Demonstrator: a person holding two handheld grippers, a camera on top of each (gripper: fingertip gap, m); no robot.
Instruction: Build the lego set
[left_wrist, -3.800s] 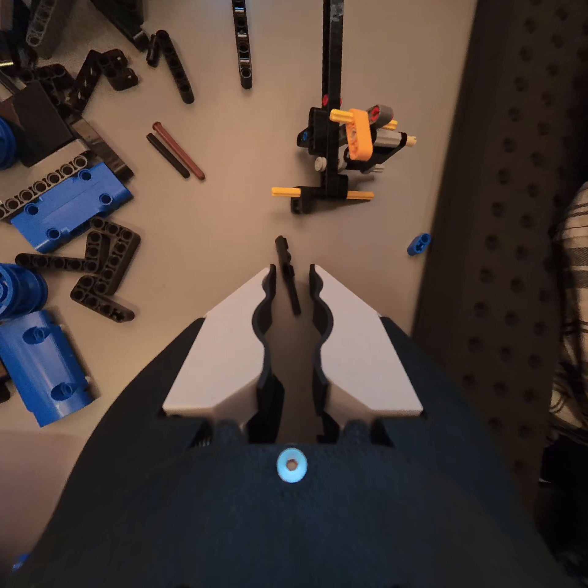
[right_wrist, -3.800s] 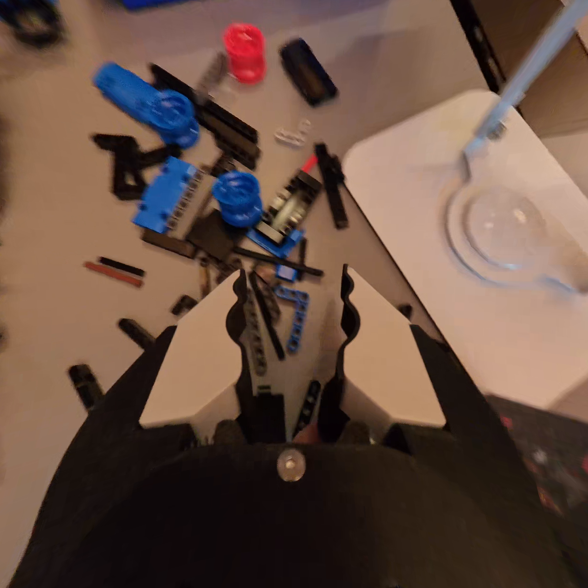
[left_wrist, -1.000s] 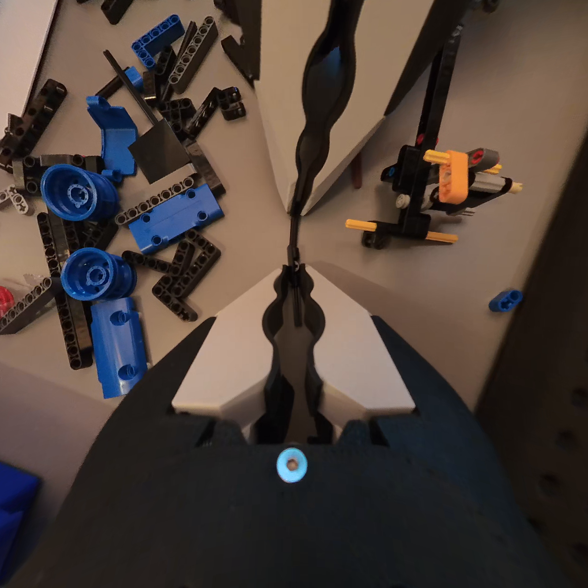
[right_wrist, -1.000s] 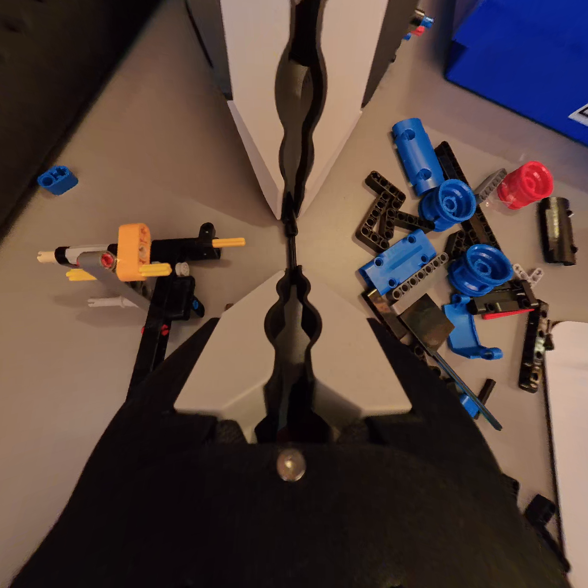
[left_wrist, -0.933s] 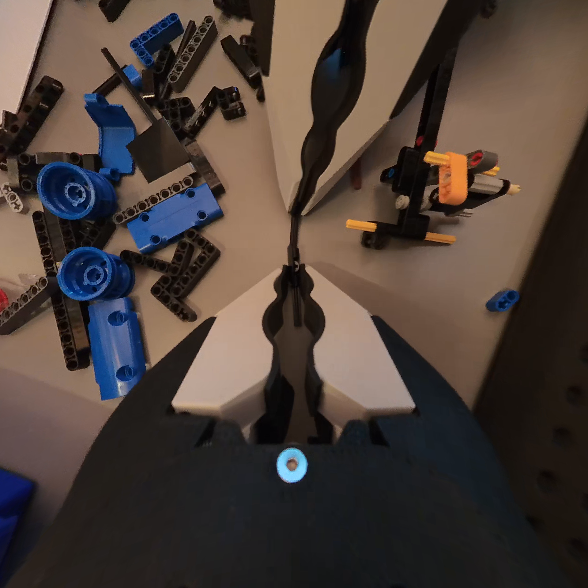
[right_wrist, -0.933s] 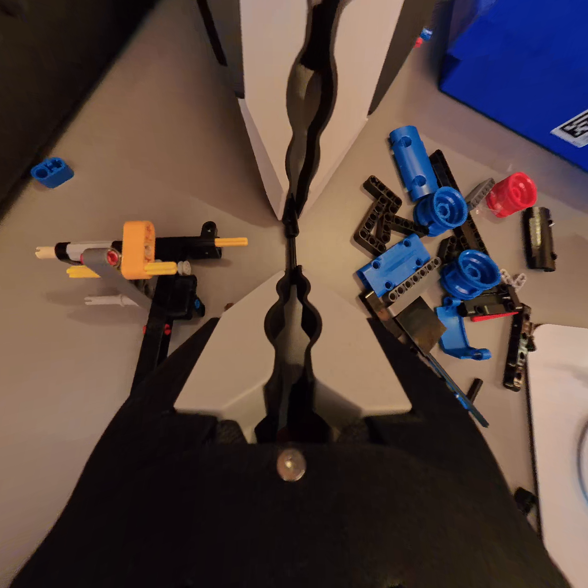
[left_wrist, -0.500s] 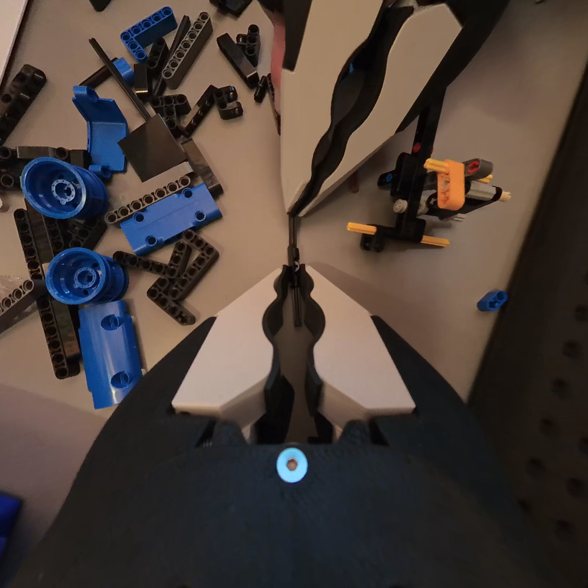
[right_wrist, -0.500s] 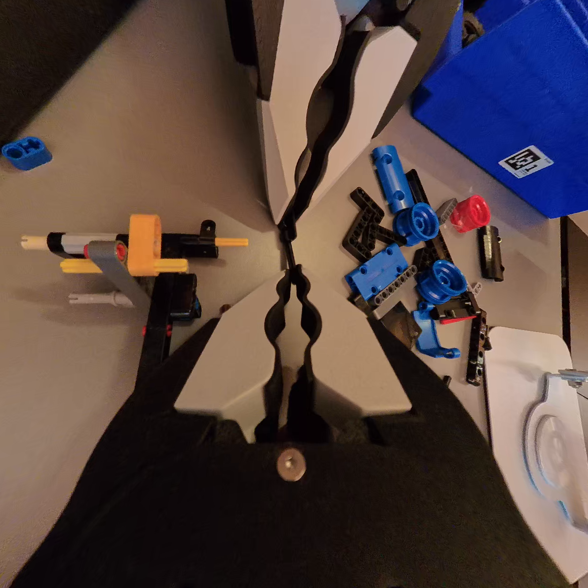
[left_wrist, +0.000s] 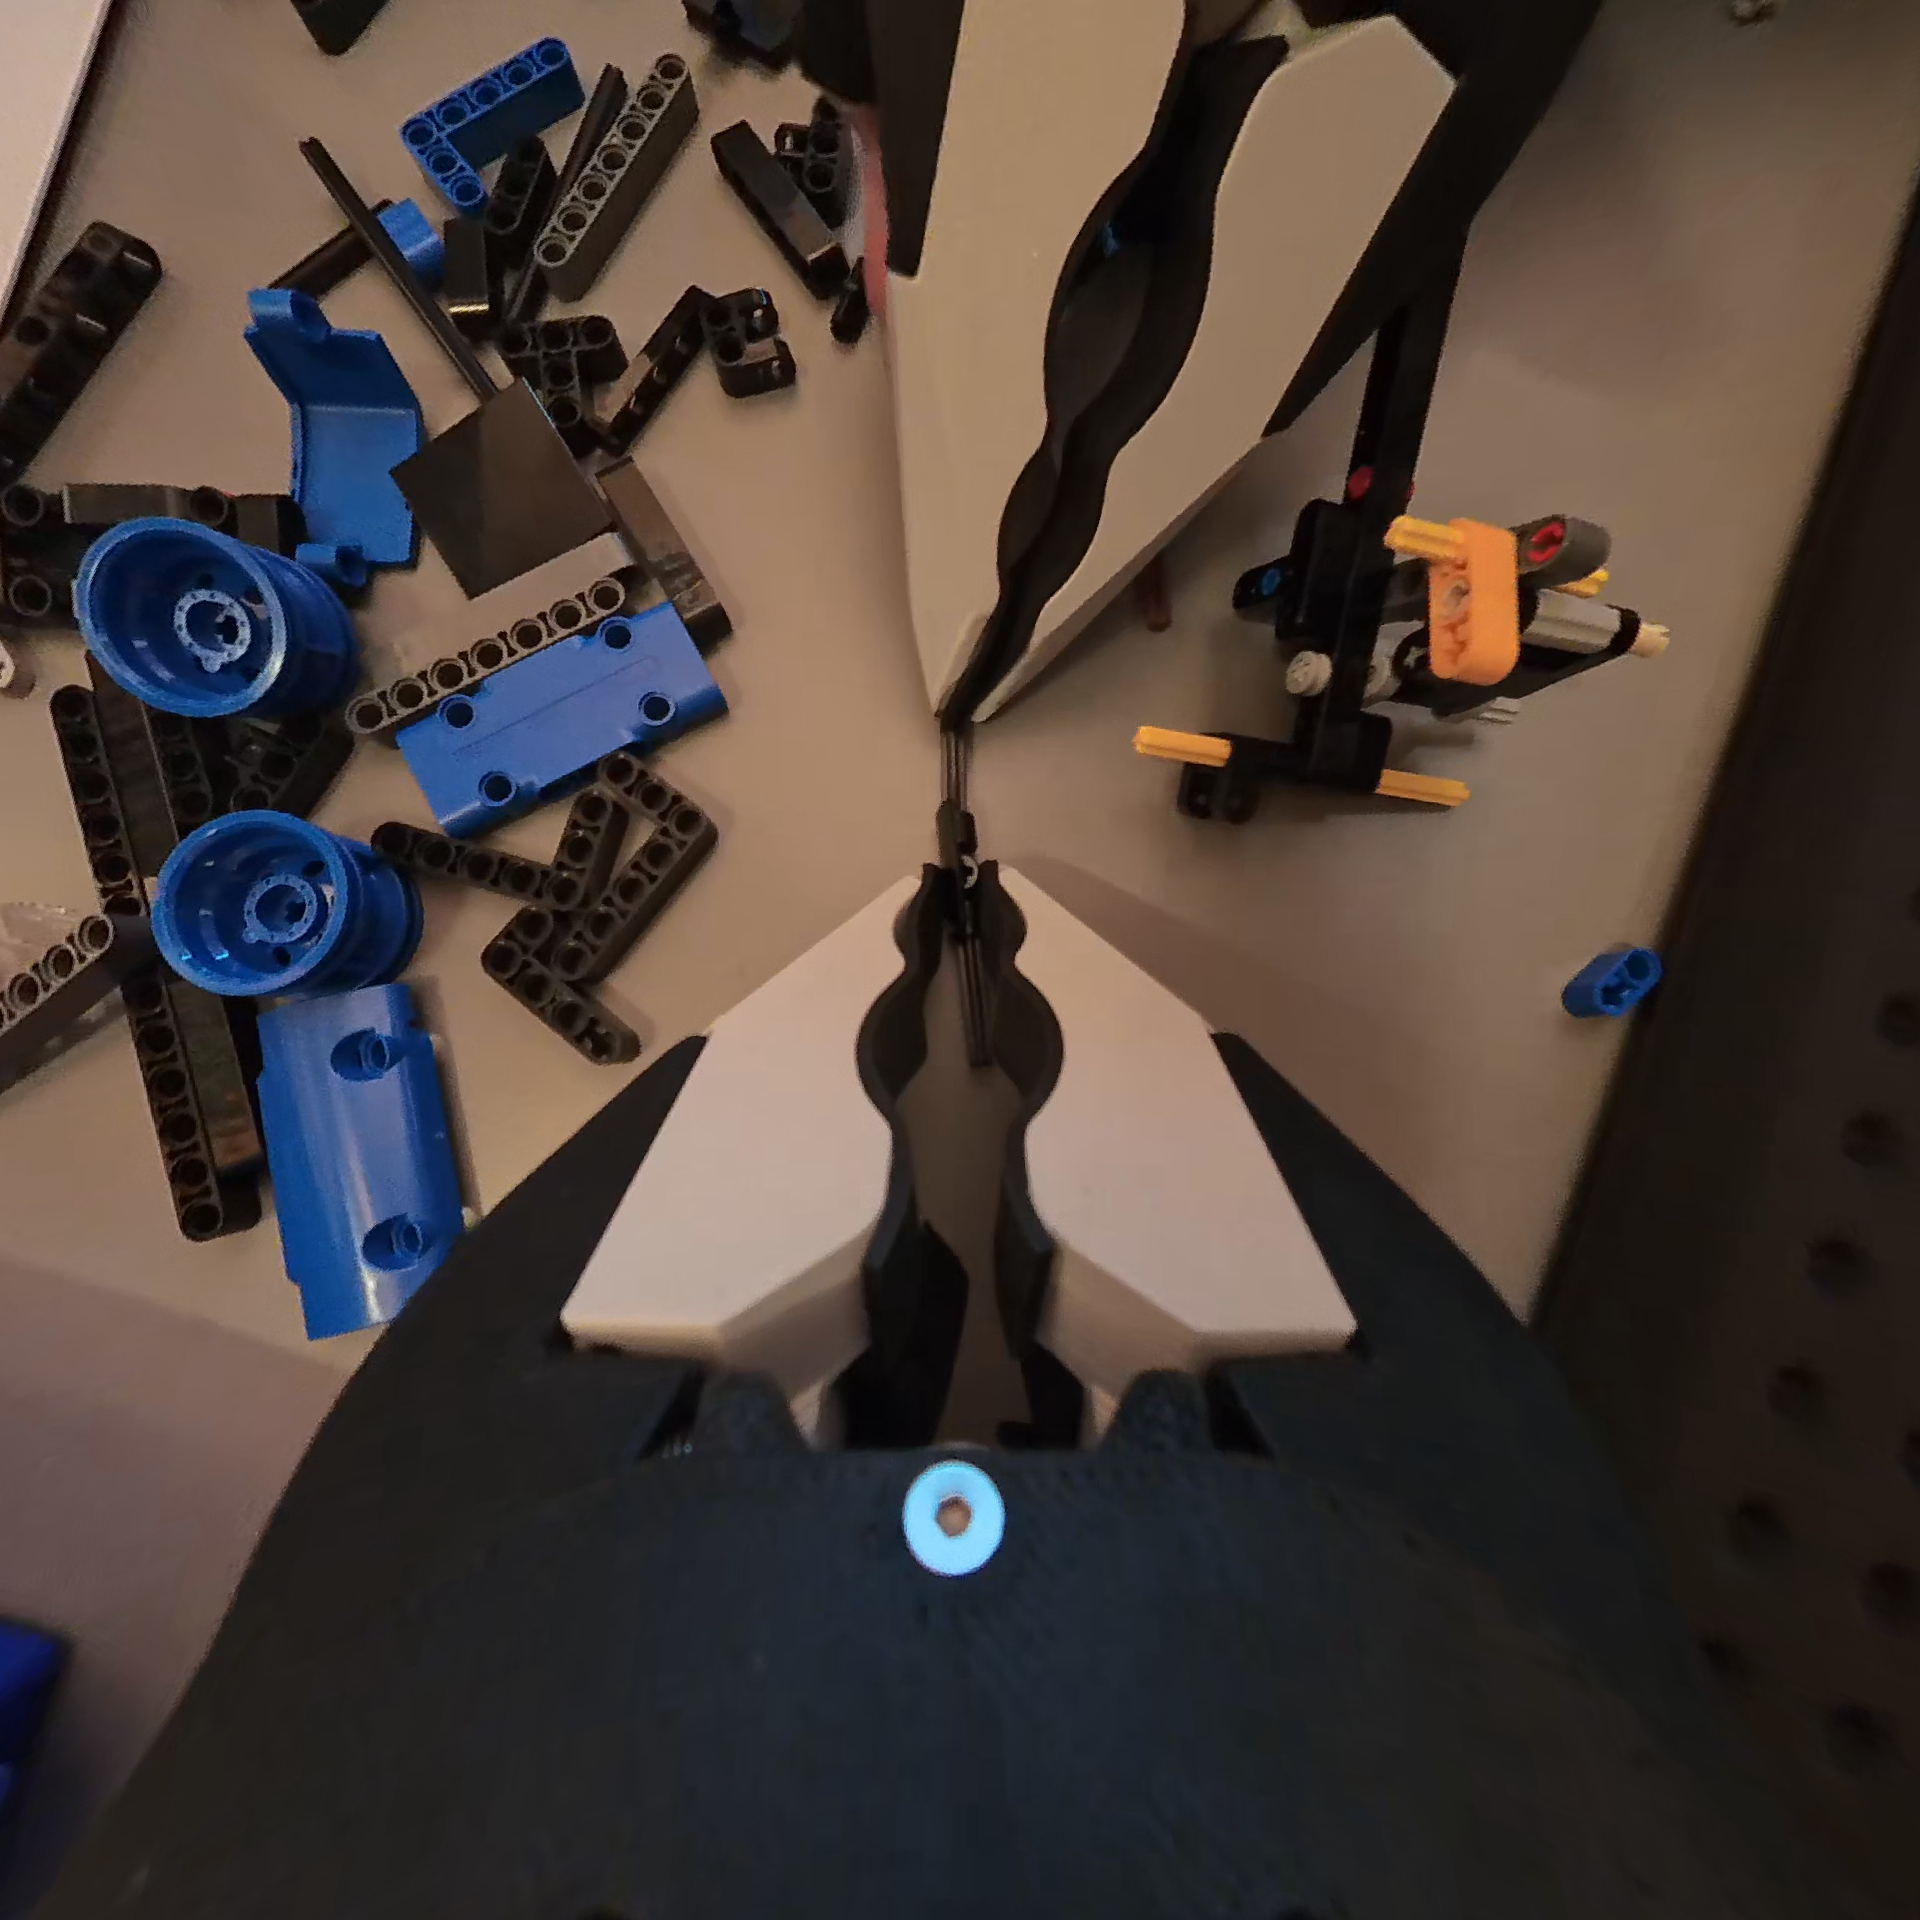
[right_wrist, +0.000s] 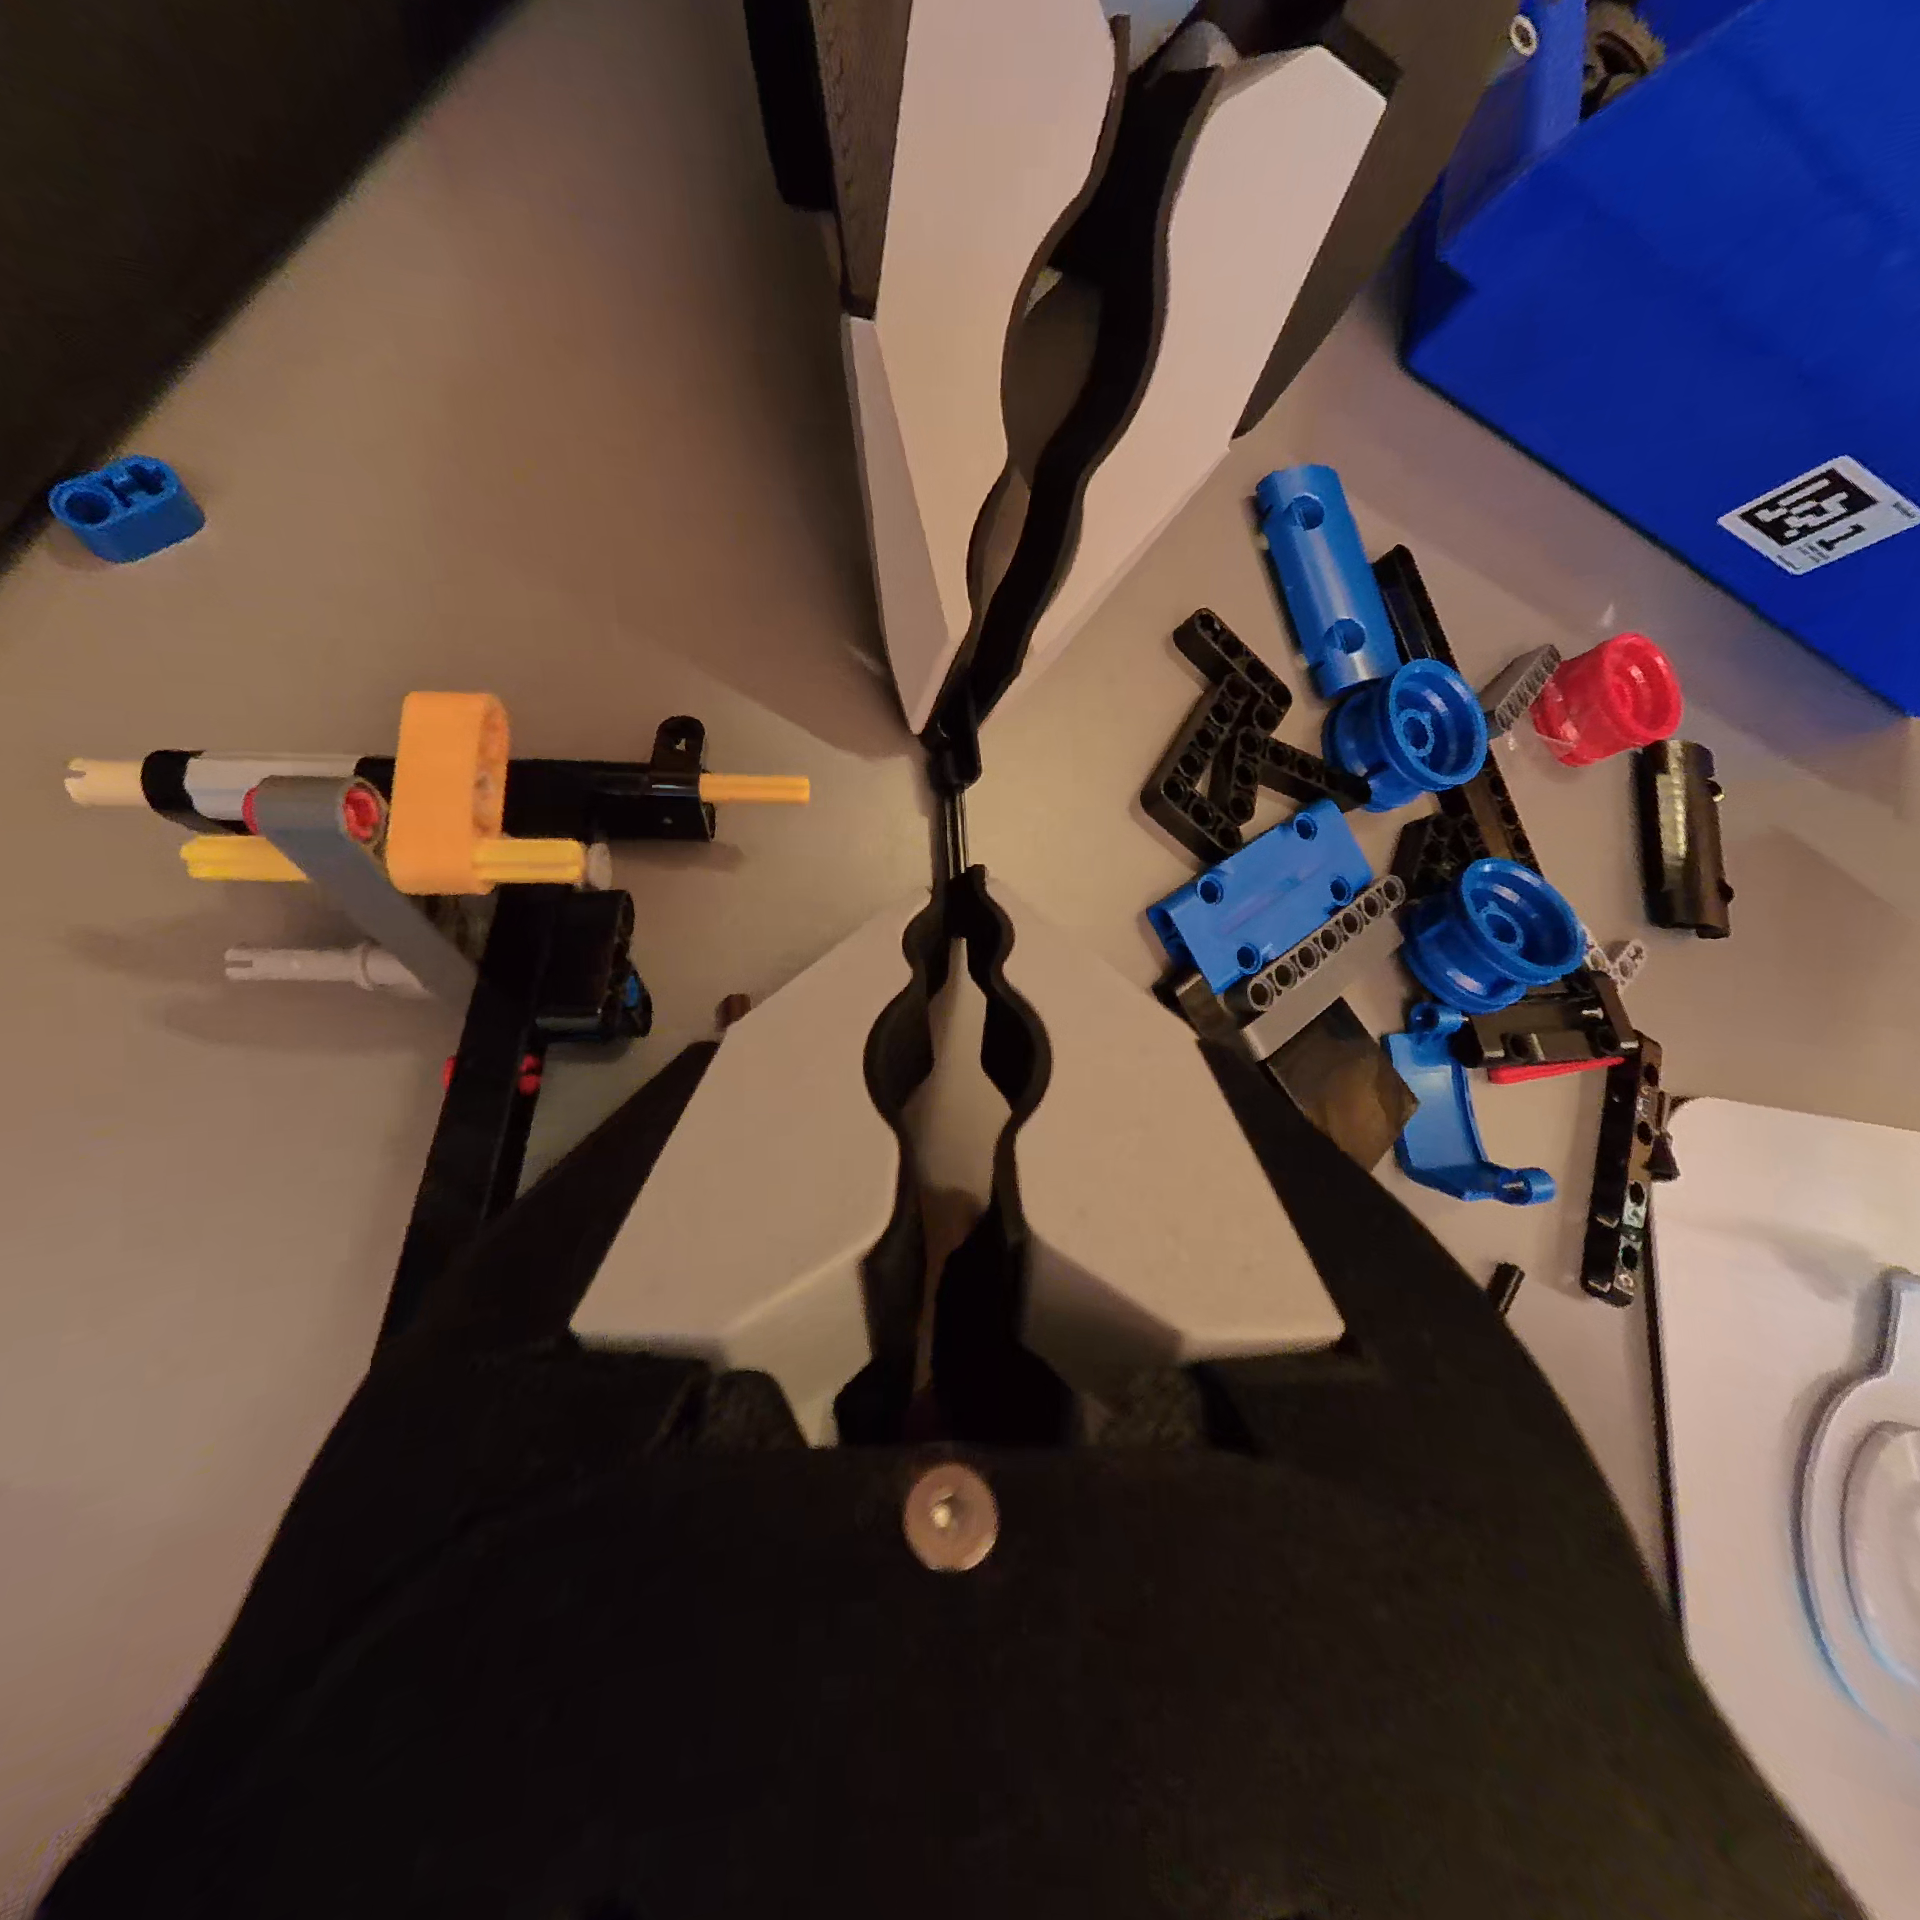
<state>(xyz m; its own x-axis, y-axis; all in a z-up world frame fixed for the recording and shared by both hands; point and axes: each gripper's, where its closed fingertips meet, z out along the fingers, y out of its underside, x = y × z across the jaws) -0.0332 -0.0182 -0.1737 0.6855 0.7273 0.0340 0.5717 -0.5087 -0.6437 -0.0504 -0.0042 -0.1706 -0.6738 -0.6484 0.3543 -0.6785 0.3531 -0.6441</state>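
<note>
Left wrist view: left tongs (left_wrist: 961, 894) pinched tight on a thin black rod (left_wrist: 958, 831), tips meeting. Right tongs (left_wrist: 961, 717) come in from the far side and grip the rod's other end, so the rod is held in the air between both, above the table (left_wrist: 831, 582). Half-built model (left_wrist: 1392, 644) lies near the table's right edge: black beam, yellow pins, orange link, grey part. Loose parts pile (left_wrist: 436, 644) sits toward the left edge: blue wheels, blue panels, black beams. A small blue connector (left_wrist: 1610, 979) lies alone by the right edge.

Right wrist view: right tongs (right_wrist: 961, 894) closed on the same black rod (right_wrist: 954, 821), left tongs (right_wrist: 951, 732) opposite. The model (right_wrist: 447, 821) is small and most parts (right_wrist: 1382, 831) are unused, so the build looks early, much left; the rod seems to be getting a small piece fitted. A blue box (right_wrist: 1662, 312) at the far corner carries a white sticker with a black square code; writing not given. No brand marks legible.
</note>
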